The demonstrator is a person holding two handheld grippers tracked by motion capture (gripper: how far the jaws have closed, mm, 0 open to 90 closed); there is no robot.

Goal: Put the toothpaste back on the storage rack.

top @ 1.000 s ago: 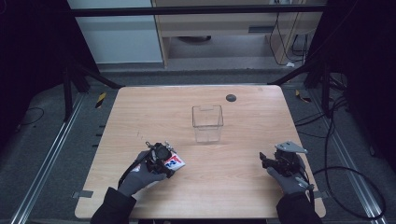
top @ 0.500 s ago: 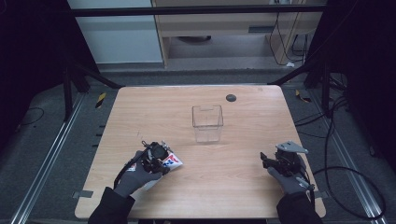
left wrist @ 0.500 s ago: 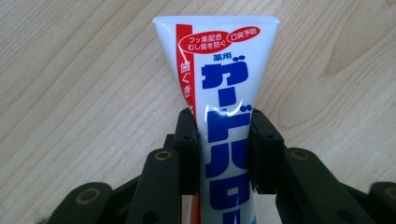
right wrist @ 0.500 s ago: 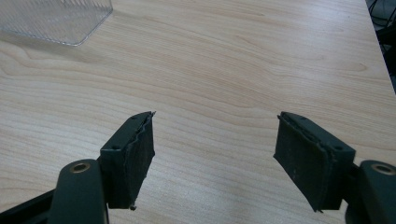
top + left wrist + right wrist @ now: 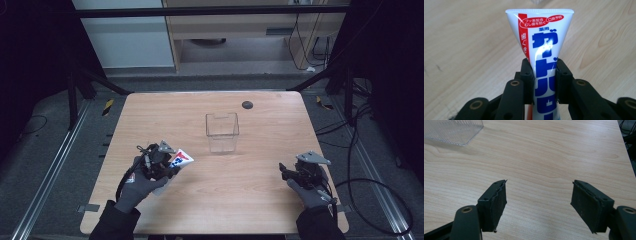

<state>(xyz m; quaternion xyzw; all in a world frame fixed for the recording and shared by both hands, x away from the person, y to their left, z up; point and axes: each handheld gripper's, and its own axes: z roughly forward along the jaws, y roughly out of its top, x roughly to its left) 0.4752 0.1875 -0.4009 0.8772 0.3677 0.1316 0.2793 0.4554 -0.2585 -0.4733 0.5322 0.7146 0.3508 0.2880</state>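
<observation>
L gripper (image 5: 543,75): jaws just closed, now pinching toothpaste tube (image 5: 541,45) mid-body, crimped end fwd, tube clear of table (image 5: 260,200). We rate pickup done. R gripper (image 5: 544,205): jaws spread, nothing between, idle near table's right edge. Clear container (image 5: 222,131) mid-table, well apart from tube; we judge transfer + drop-in outstanding.

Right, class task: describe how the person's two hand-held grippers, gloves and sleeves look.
Both hand-held grippers, left and right, are black with brass-coloured rivets and dark padded jaws. The right one carries a grey three-cornered plate. A black cable trails from the left. Grey gloves, dark sleeves.
</observation>
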